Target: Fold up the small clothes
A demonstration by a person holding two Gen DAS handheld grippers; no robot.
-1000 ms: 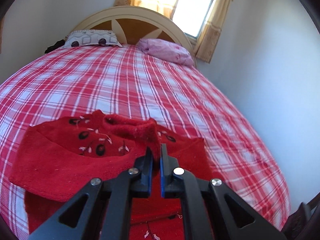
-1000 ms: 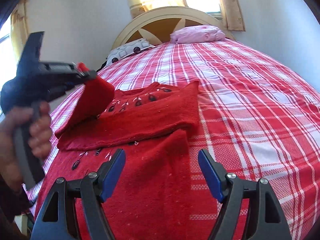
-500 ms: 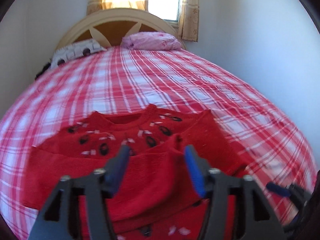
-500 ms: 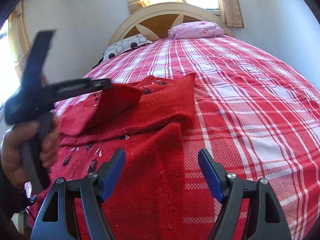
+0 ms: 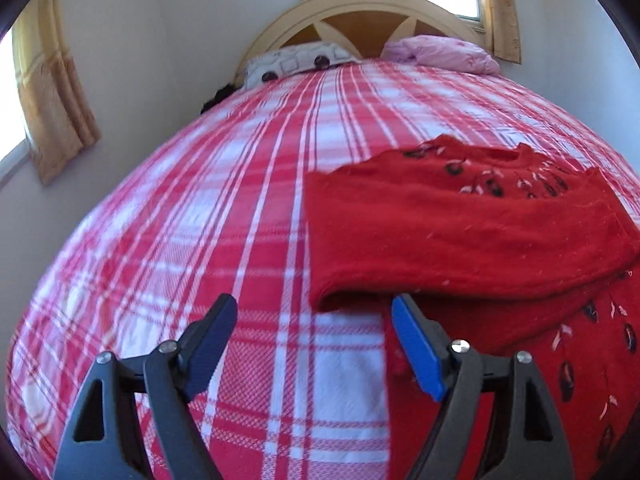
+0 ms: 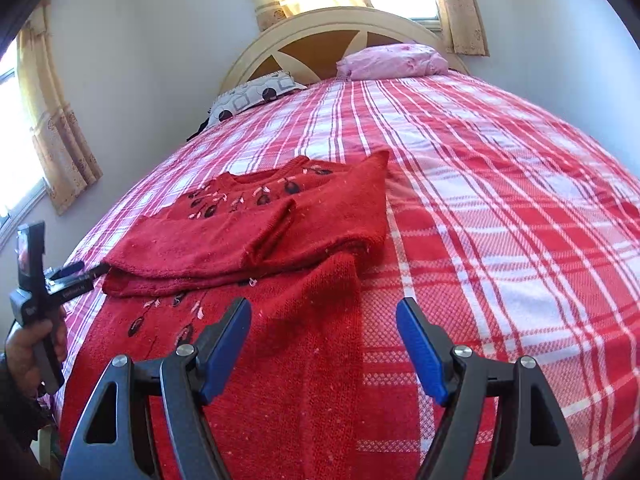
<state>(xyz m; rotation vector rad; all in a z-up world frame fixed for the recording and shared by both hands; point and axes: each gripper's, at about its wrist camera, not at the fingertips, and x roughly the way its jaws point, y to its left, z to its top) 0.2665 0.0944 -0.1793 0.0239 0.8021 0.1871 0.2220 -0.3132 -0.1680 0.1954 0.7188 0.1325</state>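
While both tools hover over the bed, this is what shows:
Left gripper [image 5: 312,320]: jaws opening, wide apart, nothing between them, beside the folded sleeve's edge.
Right gripper [image 6: 324,324]: spread wide, empty, above the hem.
Red sweater [image 6: 256,240]: lies flat, neckline toward the headboard [image 6: 320,36], long axis along the bed, both sleeves folded across the chest.
Surface: red-and-white plaid bedspread [image 6: 500,200].
Room: two pillows, curtained windows.
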